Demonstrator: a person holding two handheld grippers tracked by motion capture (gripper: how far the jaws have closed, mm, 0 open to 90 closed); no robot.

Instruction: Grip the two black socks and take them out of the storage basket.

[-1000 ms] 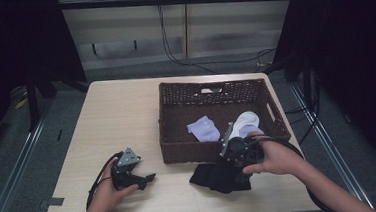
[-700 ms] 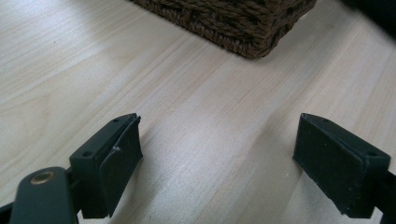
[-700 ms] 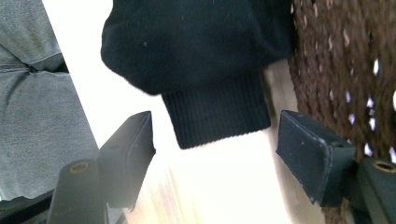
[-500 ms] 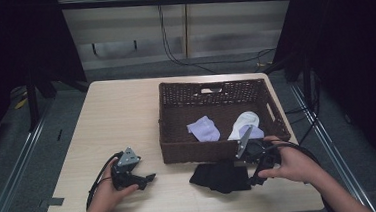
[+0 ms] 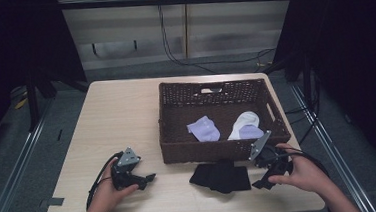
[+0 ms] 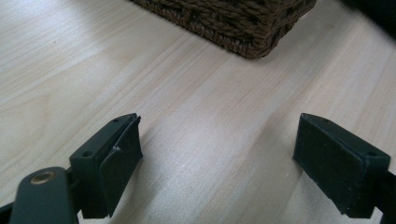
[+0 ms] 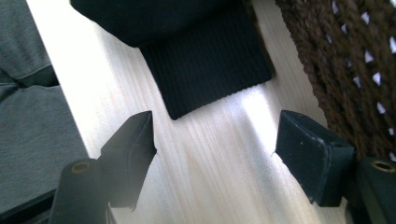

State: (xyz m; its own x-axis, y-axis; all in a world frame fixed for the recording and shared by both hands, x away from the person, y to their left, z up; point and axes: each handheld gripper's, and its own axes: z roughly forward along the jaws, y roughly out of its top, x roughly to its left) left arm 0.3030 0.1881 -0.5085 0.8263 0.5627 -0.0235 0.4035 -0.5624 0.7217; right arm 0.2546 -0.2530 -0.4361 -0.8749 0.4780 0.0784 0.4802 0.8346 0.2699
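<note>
The right gripper [image 5: 262, 177] lies low over the near right part of the table [image 5: 121, 110], just in front of the basket [image 5: 210, 88], with its jaws spread wide and nothing between them; in the right gripper view the two black pads [image 7: 133, 149] stand well apart over bare wood. The black sock [image 5: 221, 176], a dark ribbed piece of cloth, lies flat on the table just beside this gripper, on its left in the high view, close against the basket's near wall; in the right gripper view its ribbed cuff end [image 7: 210, 70] sits just ahead of the open jaws, apart from both pads. The woven brown basket shows at the right edge of that view. Inside the basket lie a pale lilac sock [image 5: 203, 129] towards the middle and a white sock [image 5: 245, 124] with a lilac patch to its right, the two lying apart. The left gripper [image 5: 143, 180] rests in the person's left hand [image 5: 112, 189] near the front left of the table, well apart from the black sock; its jaws also stand wide with nothing held, and in the left gripper view the pads [image 6: 119, 158] frame bare wood, with a corner of the basket [image 6: 243, 23] farther off. The right hand [image 5: 306, 173] holds its gripper near the table's front right corner.
</note>
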